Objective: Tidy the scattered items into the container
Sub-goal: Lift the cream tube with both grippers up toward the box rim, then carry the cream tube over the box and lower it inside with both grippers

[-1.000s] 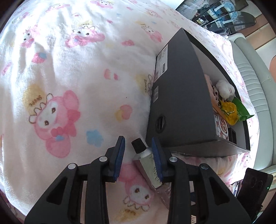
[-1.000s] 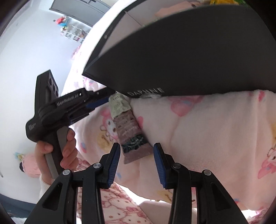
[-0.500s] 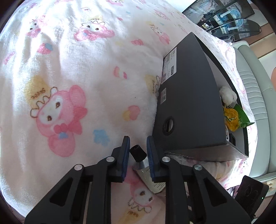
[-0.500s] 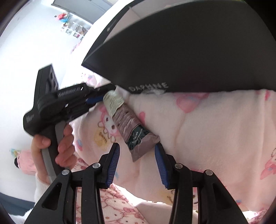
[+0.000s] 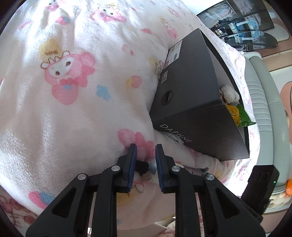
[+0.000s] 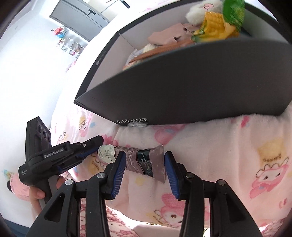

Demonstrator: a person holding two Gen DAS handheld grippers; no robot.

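1. Tube [image 6: 140,161] first: it lies crosswise just in front of the black box [image 6: 182,87], its cap end pinched by your left gripper [image 5: 144,162] and its crimped tail hanging free between the fingers of your right gripper [image 6: 144,169].
2. Your left gripper is narrow, clamped on the tube near its dark cap [image 5: 141,166]; gripping at the stiff neck probably gives a firmer hold than the soft body would.
3. Your right gripper stands fairly wide, and neither pad presses the tail. It looks placed to steady or take the flat end, not yet to carry it.
4. Blanket [image 5: 73,109] on the bed is plush and folds up around the tube, which likely explains a two-handed pickup.
5. Box already holds a white plush toy [image 6: 199,11], a yellow packet [image 6: 213,31] and a green one [image 6: 233,11]; its near side looks empty, so carry the tube over the near wall and drop it there.
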